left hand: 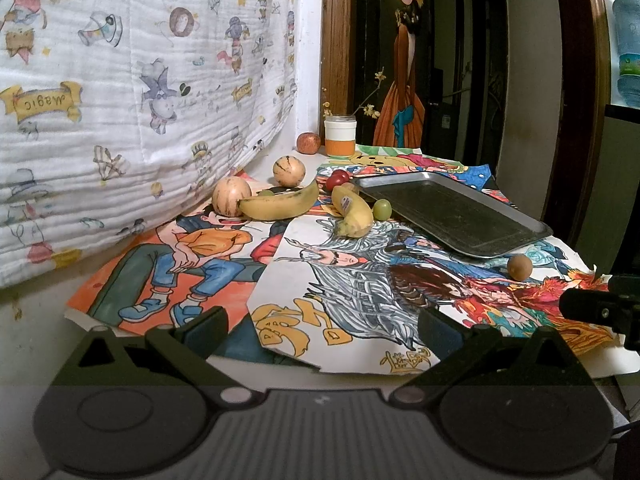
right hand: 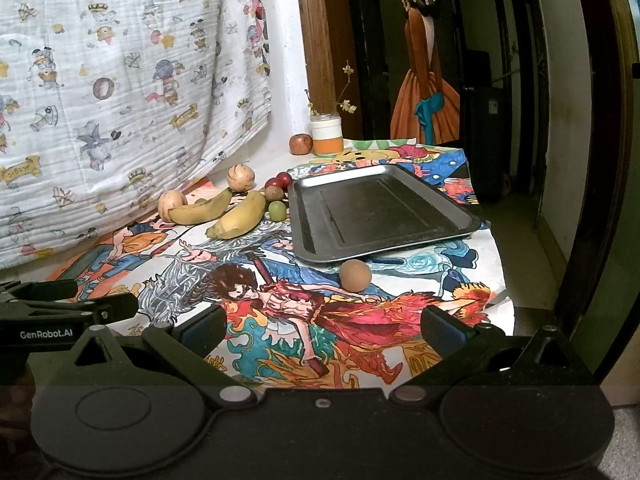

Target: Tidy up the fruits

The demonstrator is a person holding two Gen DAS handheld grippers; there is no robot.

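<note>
Left claw (left hand: 322,330) and right claw (right hand: 324,326) both released, jaws spread wide, nothing held — low over the drawing-covered worktop (right hand: 472,280). Metal tray (right hand: 380,210) empty; two bananas (right hand: 224,214), pale round fruits (right hand: 172,206), a green grape (right hand: 277,210) and red fruits (right hand: 279,180) cluster left of it. One brown round fruit (right hand: 355,275) sits just before the tray's near edge.

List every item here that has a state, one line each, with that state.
Left gripper: jaws open, empty.
Right gripper: jaws open, empty.
Metal tray: empty, flat on the table.
Two bananas: unpeeled, lying left of the tray.
Green grape: loose beside the tray.
Orange-and-white cup: upright, holding flower sprigs.
</note>
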